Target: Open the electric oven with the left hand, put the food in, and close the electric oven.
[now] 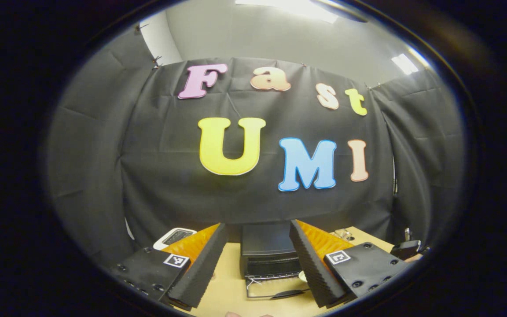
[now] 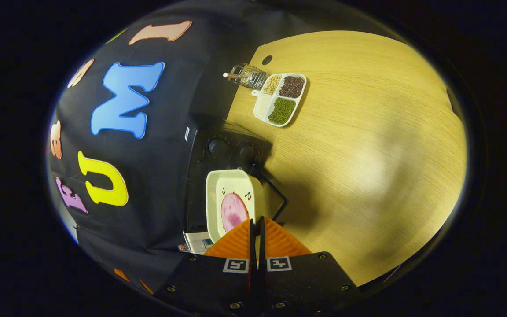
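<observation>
In the left gripper view, the left hand-held gripper (image 1: 258,264) is wide open and holds nothing. The black electric oven (image 1: 267,251) stands on the table (image 1: 227,281) between its fingers, door lowered toward the camera.

In the right gripper view, the right hand-held gripper (image 2: 256,233) is closed on the rim of a cream dish (image 2: 231,198) carrying pink food (image 2: 233,211), just in front of the electric oven. A divided tray of beans (image 2: 281,99) lies well beyond the oven.
</observation>
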Demonstrator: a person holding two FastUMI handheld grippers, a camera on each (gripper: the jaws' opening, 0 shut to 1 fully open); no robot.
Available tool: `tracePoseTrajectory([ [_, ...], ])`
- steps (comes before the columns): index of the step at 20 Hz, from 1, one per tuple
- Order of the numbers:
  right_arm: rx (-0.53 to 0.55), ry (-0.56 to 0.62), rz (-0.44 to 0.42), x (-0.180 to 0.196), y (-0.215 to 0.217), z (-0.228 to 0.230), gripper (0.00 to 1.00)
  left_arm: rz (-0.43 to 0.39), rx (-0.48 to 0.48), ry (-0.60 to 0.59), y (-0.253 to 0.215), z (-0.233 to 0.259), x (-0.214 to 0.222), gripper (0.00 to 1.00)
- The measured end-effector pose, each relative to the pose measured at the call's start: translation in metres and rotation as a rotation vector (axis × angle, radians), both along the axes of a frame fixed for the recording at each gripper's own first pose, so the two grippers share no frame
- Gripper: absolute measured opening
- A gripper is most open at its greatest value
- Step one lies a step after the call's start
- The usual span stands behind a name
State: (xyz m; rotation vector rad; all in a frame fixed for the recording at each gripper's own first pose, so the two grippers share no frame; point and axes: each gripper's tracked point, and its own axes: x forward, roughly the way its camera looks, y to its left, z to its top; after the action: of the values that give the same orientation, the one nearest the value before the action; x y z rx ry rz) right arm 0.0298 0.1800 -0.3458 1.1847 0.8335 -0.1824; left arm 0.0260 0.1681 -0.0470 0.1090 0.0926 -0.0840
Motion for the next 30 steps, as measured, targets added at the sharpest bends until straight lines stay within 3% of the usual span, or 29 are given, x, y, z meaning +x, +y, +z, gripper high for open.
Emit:
tracePoseTrajectory([
  [9, 0.010, -0.031, -0.132, 0.064, 0.056, -0.015, 0.01, 0.086, -0.004, 0.039, 0.062, -0.014, -0.002, 0.98],
  [22, 0.105, -0.066, -0.363, 0.154, 0.093, -0.048, 0.03, 0.177, -0.025, 0.127, 0.126, -0.032, -0.001, 0.97],
  [30, 0.116, -0.106, -0.439, 0.194, 0.110, -0.064, 0.06, 0.221, -0.030, 0.149, 0.146, -0.036, 0.001, 1.00],
])
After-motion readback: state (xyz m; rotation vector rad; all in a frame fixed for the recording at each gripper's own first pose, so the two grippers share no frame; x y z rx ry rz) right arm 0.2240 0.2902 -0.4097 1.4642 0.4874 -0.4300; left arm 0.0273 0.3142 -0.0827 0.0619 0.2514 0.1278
